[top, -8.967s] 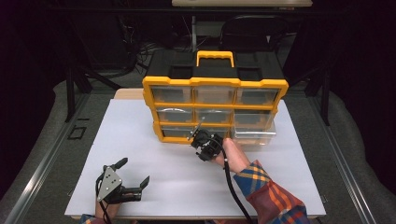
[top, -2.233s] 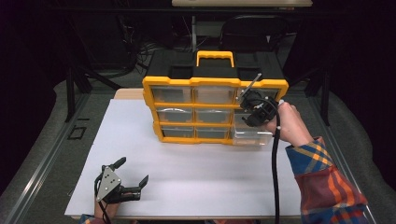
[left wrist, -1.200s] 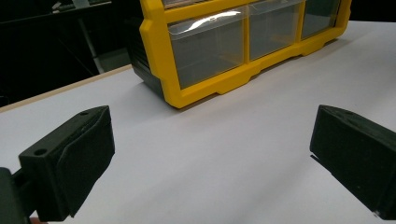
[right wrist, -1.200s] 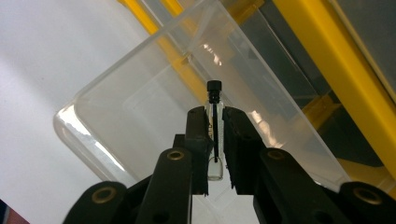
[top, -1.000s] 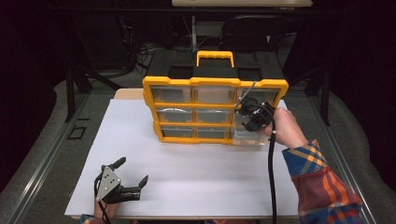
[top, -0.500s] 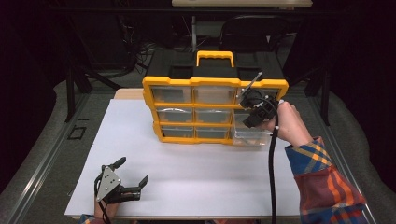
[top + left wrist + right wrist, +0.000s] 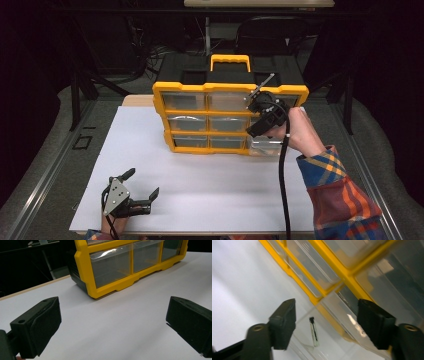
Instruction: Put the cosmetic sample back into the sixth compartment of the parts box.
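Note:
A yellow organizer with clear drawers stands upright at the back of the white table. Its bottom right drawer is pulled out. My right gripper hovers just above that drawer, pointing down. Its jaws have just been opening and nothing is between them. In the right gripper view, a thin dark pin-like part lies on the floor of the open drawer, below the right gripper. My left gripper rests open near the table's front left, facing the organizer.
The white table top spreads wide between the organizer and the front edge. A black case with a yellow handle sits behind the organizer. A cable hangs from the right gripper across the table's right side.
The right gripper has lifted a little from the pulled-out drawer, towards the organizer's top right. The left gripper has stayed where it was.

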`<state>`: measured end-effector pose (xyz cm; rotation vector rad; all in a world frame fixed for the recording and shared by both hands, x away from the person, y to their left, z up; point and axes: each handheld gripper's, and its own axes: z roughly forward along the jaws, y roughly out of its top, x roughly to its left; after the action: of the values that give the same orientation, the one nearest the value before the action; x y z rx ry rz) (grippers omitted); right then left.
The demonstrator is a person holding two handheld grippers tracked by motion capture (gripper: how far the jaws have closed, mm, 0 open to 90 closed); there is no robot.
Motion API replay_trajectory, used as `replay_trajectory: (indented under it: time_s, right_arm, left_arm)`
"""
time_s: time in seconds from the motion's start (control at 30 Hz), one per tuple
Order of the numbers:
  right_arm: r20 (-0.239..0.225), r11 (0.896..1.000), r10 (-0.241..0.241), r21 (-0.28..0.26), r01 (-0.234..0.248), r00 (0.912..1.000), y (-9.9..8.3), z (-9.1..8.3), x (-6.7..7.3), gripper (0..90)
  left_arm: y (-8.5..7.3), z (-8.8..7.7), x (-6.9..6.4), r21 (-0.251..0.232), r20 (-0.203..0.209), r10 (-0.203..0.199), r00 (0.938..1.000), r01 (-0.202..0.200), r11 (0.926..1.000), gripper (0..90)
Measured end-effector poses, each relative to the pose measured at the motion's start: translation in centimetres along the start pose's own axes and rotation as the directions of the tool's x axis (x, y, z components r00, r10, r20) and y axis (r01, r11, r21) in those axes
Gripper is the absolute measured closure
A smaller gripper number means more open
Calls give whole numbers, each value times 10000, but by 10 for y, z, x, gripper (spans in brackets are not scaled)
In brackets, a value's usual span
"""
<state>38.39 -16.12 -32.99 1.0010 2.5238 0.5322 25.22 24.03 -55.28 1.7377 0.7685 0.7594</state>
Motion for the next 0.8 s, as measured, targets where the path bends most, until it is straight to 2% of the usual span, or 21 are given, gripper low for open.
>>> replay_trajectory:
  time_s: [0.17,0.4,0.6,0.8]
  right_arm:
    - [-155,9993,-79,-356,74,9998,6,3,7,167]
    - [-302,9954,-264,-928,235,9992,13,9,20,55]
    - [-375,9891,-383,-1436,325,9986,14,13,39,0]
    - [-539,9871,-515,-1541,427,9972,13,25,58,0]
  left_arm:
    - [1,0,0,-34,-9,-27,10000,27,10000,1]
    - [0,0,0,-9,-43,-20,10000,20,10000,1]
    - [-1,-1,1,-23,-58,-44,10000,44,10000,1]
    - [0,-3,2,-80,-60,-31,10000,30,10000,0]
